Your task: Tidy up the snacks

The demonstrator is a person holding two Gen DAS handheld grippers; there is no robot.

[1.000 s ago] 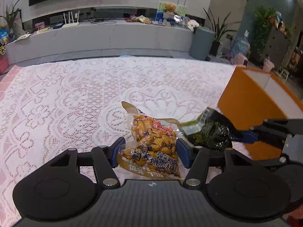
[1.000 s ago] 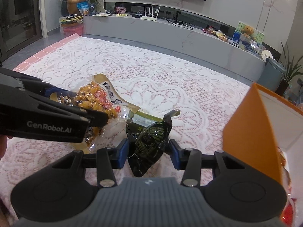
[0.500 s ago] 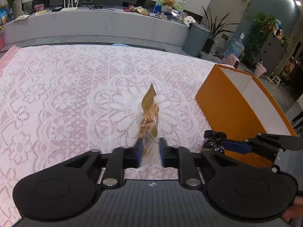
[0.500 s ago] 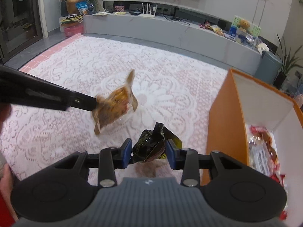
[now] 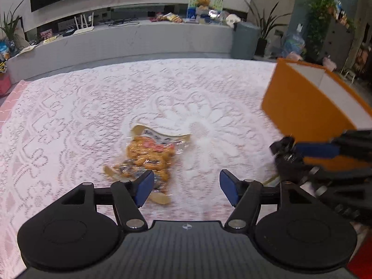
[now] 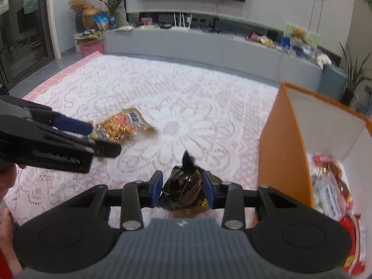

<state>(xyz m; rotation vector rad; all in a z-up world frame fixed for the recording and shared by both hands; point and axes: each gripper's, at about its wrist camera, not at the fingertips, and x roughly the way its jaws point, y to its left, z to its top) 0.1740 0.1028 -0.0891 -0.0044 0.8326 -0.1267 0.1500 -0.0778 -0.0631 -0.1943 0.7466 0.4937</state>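
Right wrist view shows the right gripper (image 6: pixel 182 189) clamped on a dark, crumpled snack pack (image 6: pixel 184 191) that fills the gap between its blue pads, held just above the lace cloth (image 6: pixel 186 93). From this gripper the orange box (image 6: pixel 282 160) stands close by at 3 o'clock, its open white inside already holding at least 2 red-and-white packs (image 6: pixel 332 193); the near wall rises between pack and opening, so I judge the coming move turns on lifting over that rim and swinging to 3 o'clock. The right gripper is plainly the nearer tool to the box. The left gripper (image 5: pixel 186 186) has its jaws spread wide with nothing between them. A yellow snack bag (image 5: pixel 148 155) lies flat on the cloth just ahead of it at about 11 o'clock, its near end just beside the left pad; blur makes it hard to say whether they touch. Its long axis runs roughly from 7 to 1 o'clock in the left wrist view.
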